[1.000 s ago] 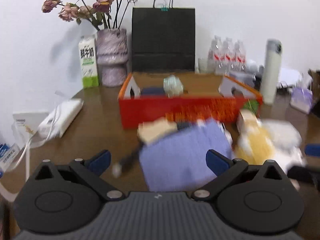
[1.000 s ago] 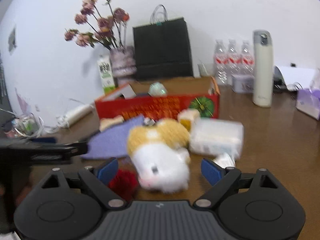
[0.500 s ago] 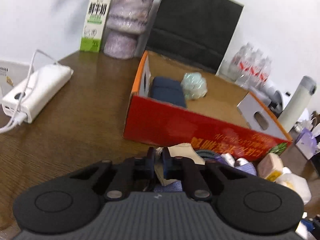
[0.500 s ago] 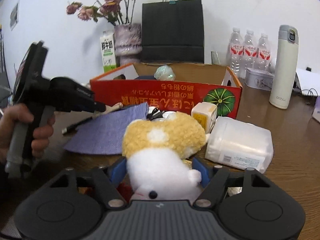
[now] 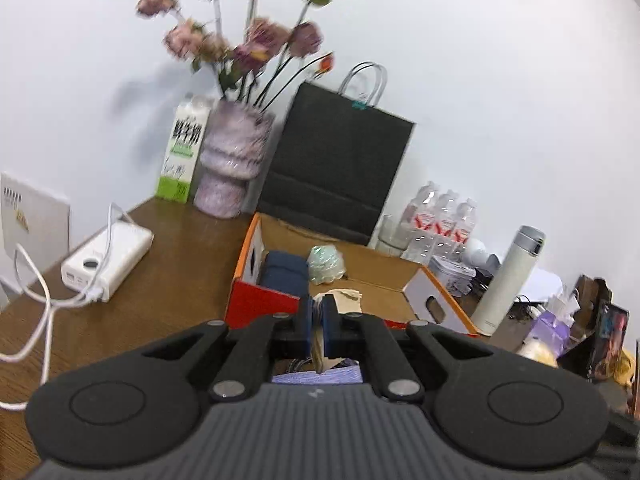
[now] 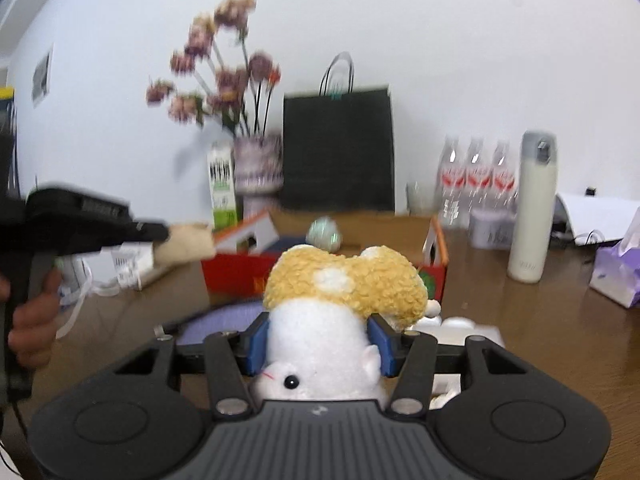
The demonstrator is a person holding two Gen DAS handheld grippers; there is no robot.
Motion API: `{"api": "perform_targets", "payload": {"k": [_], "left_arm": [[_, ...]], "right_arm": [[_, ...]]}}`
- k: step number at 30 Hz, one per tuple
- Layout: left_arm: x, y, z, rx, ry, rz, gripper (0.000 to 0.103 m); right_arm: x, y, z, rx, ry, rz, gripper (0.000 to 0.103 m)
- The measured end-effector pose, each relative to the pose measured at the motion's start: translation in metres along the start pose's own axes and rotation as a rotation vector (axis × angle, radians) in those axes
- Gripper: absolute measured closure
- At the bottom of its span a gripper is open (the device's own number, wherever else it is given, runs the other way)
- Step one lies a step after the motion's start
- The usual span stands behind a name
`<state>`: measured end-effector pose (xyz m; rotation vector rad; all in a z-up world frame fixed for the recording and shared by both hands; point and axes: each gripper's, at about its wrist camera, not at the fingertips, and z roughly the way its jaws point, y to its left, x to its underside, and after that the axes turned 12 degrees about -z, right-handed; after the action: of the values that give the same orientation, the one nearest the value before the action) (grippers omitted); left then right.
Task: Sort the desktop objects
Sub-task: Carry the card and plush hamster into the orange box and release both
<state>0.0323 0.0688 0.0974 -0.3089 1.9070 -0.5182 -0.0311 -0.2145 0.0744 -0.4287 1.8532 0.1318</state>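
Observation:
My left gripper [image 5: 319, 316] is shut on a flat tan object [image 5: 344, 298] and holds it lifted in front of the red cardboard box [image 5: 260, 300]. The right wrist view shows that left gripper [image 6: 152, 232] at the left, held by a hand, with the tan object [image 6: 188, 242] sticking out of it. My right gripper [image 6: 320, 340] has its jaws closing on a plush hamster [image 6: 344, 280], yellow on top and white below. Both blue pads press its white body. A dark blue item [image 5: 284, 272] and a pale green ball [image 5: 326, 264] lie in the box.
A purple cloth [image 6: 224, 320] and a white plastic container [image 6: 460, 326] lie before the box. A white power bank [image 5: 108, 264] with its cable sits at the left. At the back stand a milk carton [image 5: 186, 148], vase [image 5: 234, 168], black bag [image 5: 336, 172], bottles [image 5: 440, 220] and thermos [image 5: 508, 280].
The left gripper shut on the tan object and lifted it off the table. The right gripper's jaws closed in on the plush hamster and rose with it.

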Motion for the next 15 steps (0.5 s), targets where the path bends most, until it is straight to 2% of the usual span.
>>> {"api": "perform_targets", "payload": {"k": [4,8,11,13,15], "left_arm": [[-0.008,-0.015,-0.006,0.036,-0.004,0.02,0.097],[-0.023,-0.024,0.021,0.036,0.033,0.052,0.097],[-0.043,-0.033,0.06,0.045,0.087,0.089,0.097],[-0.058,-0.042,0.099,0.046,0.165,0.121,0.097],[-0.07,-0.05,0.147,0.044,0.256,0.155,0.097]], "right_arm": [[-0.011,-0.008,-0.009,0.035,-0.028,-0.008,0.053],[-0.036,-0.029,-0.002,0.064,-0.044,0.008,0.053],[-0.059,-0.046,0.014,0.088,-0.042,0.021,0.053],[-0.077,-0.056,0.035,0.082,-0.048,0.038,0.052],[-0.099,-0.065,0.072,0.054,-0.026,0.033,0.052]]}}
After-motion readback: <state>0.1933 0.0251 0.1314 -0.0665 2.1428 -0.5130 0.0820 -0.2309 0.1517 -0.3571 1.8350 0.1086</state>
